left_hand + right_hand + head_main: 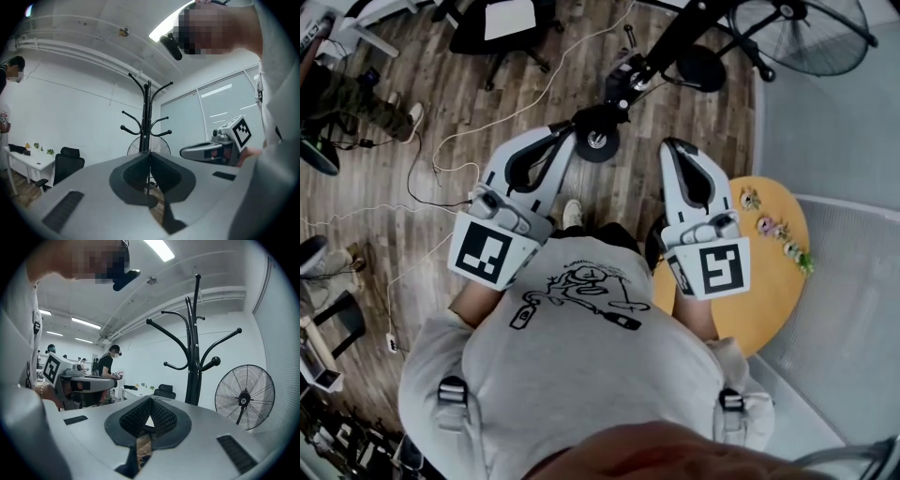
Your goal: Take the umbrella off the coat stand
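Wooden floor (516,94) only from above; coat stand (146,122) beyond left tongs (150,153), right tongs (150,400), both clenched empty.

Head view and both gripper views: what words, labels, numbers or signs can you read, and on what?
No readable words, brands or numbers in any view.
Person's grey T-shirt: black line drawing; any lettering is too small to read.
Black-and-white marker cube on the left gripper: square code pattern, no letters.
Black-and-white marker cube on the right gripper: the same.
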The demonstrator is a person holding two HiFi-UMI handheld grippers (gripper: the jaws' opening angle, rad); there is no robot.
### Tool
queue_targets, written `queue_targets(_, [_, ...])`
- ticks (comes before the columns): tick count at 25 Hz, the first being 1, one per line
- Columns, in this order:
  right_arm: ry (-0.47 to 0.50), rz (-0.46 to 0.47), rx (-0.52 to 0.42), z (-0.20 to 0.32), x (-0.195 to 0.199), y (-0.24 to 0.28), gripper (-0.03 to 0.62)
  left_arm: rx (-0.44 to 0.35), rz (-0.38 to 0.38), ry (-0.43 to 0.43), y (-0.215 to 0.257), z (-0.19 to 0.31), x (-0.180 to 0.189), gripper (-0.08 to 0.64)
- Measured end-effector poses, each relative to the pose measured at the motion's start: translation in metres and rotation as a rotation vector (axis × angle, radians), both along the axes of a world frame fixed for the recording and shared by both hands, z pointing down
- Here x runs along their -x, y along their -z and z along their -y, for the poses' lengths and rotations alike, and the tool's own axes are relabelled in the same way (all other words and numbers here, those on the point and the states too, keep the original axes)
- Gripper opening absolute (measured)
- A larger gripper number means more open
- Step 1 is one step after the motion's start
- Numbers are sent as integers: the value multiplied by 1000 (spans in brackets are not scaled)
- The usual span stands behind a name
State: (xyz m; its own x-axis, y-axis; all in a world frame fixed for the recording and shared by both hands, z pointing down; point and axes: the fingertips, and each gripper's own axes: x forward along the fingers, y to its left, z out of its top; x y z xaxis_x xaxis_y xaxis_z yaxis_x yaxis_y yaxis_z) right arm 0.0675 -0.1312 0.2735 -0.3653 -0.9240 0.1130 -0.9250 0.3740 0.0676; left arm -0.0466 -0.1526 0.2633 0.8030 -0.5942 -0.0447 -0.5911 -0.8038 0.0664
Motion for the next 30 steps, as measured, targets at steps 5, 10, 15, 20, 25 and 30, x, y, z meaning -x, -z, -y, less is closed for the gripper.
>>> queue_targets(5, [7,5,9,9,-5,-5,18,10,1,3,-4,6,-6,9])
queue_targets(10, [17,10,-2,12,-16,-1,18,-1,-4,17,1,5,-17,9])
queue_targets(15, [36,17,-11,13,-31,3,18,-3,-5,37,4,4,-32,8])
queue_targets(20, [44,22,-17,17,-50,3,18,-7,2,46,4,7,-50,9])
queue_targets(25, [45,32,-24,16,-62,2,18,-12,6,46,5,5,-64,9])
queue_targets(30, [44,31,-23,20,-67,2,18,-13,14,46,8,7,-68,9])
